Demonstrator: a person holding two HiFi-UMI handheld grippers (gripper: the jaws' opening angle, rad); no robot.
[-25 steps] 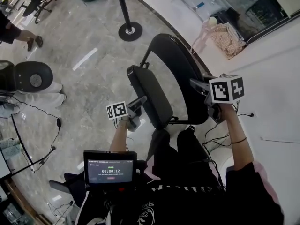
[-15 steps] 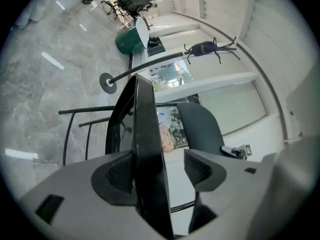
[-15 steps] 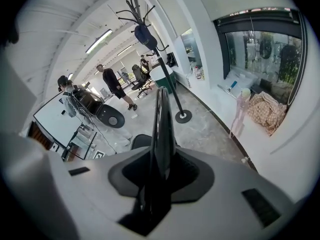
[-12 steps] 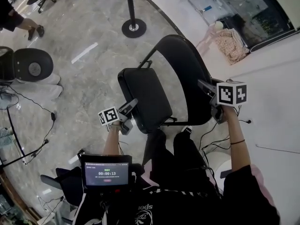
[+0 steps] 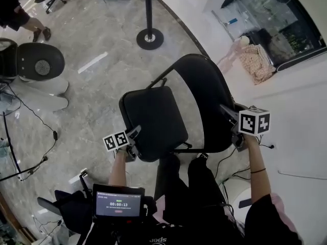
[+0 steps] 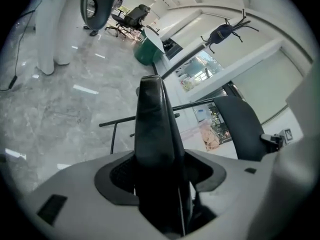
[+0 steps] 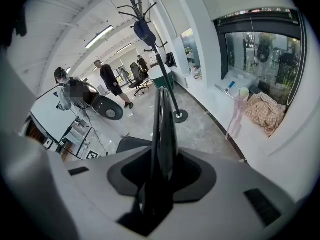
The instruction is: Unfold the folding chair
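The black folding chair stands in front of me in the head view. Its seat point(image 5: 148, 119) lies nearly flat and the backrest point(image 5: 204, 101) rises at the right. My left gripper point(image 5: 134, 136) is at the seat's near left edge. The thick seat edge point(image 6: 152, 129) fills the gap between its jaws, which have just been closing onto it. My right gripper point(image 5: 226, 115) is shut on the backrest's right edge point(image 7: 164, 134). Its jaws have just been opening slightly, with the edge still between them.
A stanchion post with a round base point(image 5: 149, 38) stands beyond the chair. A round black-and-white machine point(image 5: 41, 65) and loose cables point(image 5: 51, 137) are at the left, with a person's legs point(image 5: 30, 22) beyond. A patterned cloth point(image 5: 258, 63) lies by the window. My own legs point(image 5: 189, 177) are behind the chair.
The seat has swung down from a steep tilt to nearly flat. My left gripper went down and toward me with its edge. The right gripper sank a little along the backrest.
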